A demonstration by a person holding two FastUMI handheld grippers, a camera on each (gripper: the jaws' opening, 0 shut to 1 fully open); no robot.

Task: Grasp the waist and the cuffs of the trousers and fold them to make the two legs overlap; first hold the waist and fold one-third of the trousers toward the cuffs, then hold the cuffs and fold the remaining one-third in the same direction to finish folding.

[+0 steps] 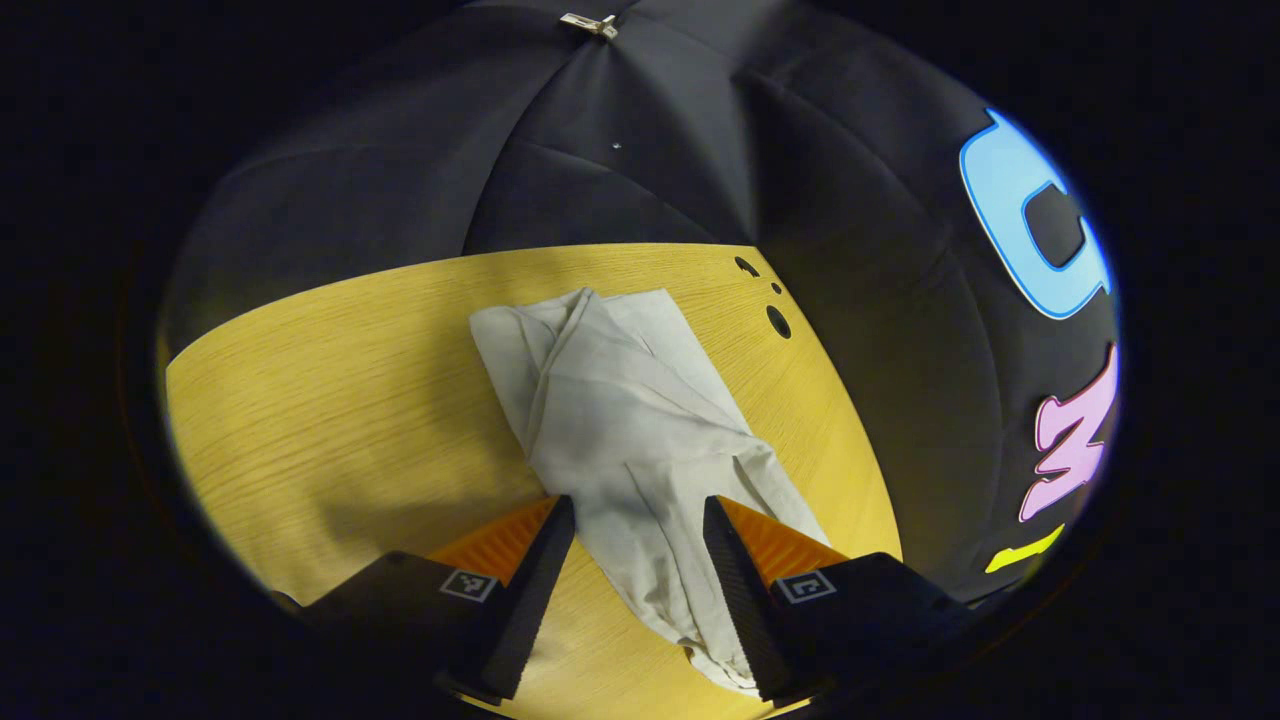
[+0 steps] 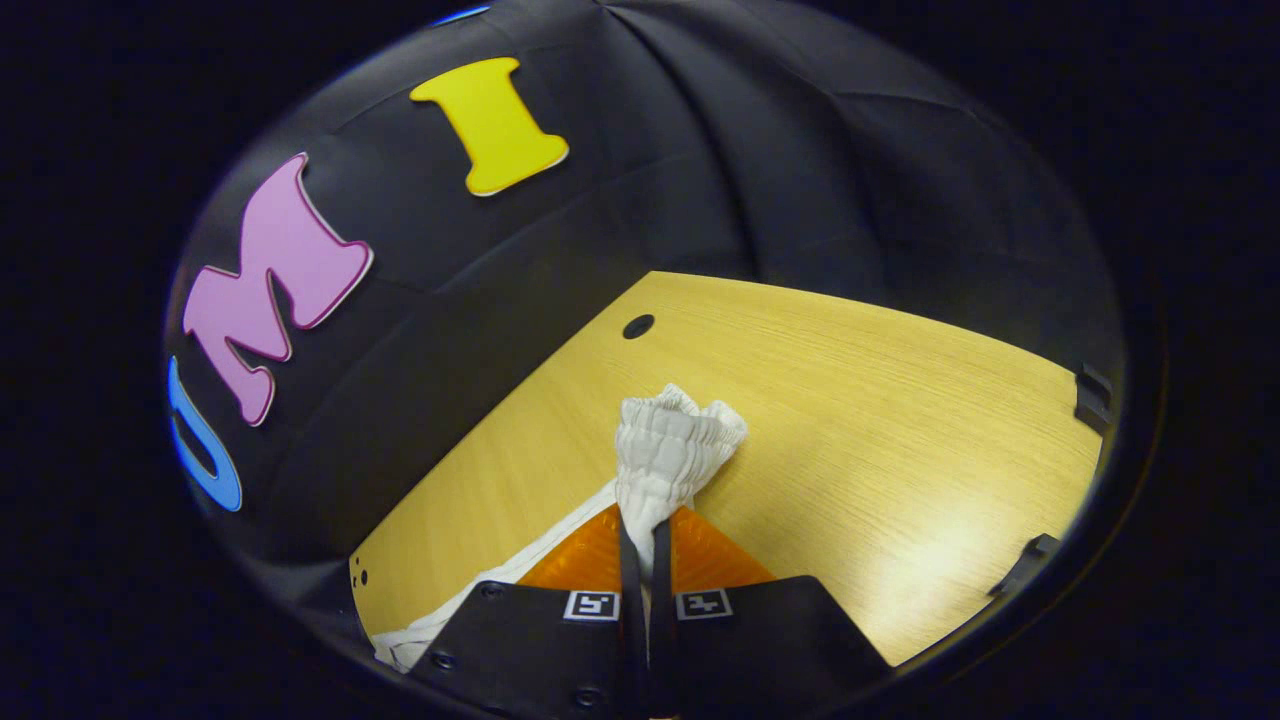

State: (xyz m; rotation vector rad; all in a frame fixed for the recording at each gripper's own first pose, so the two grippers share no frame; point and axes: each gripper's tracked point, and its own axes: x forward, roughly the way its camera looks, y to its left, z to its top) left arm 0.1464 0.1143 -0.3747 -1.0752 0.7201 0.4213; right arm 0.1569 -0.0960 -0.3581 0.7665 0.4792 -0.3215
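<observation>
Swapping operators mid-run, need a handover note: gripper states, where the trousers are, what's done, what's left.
Right gripper: shut on the gathered elastic waist, which bunches up past its fingertips.
Left gripper: open, hanging over the trousers with cloth between the fingers, nothing pinched.
The trousers lie rumpled on the wooden table, legs bunched loosely together rather than neatly overlapped.
Done: waist gripped.
Left: probably take the cuffs with the left gripper, overlap the legs, fold the waist third toward the cuffs, then the cuff third.
</observation>
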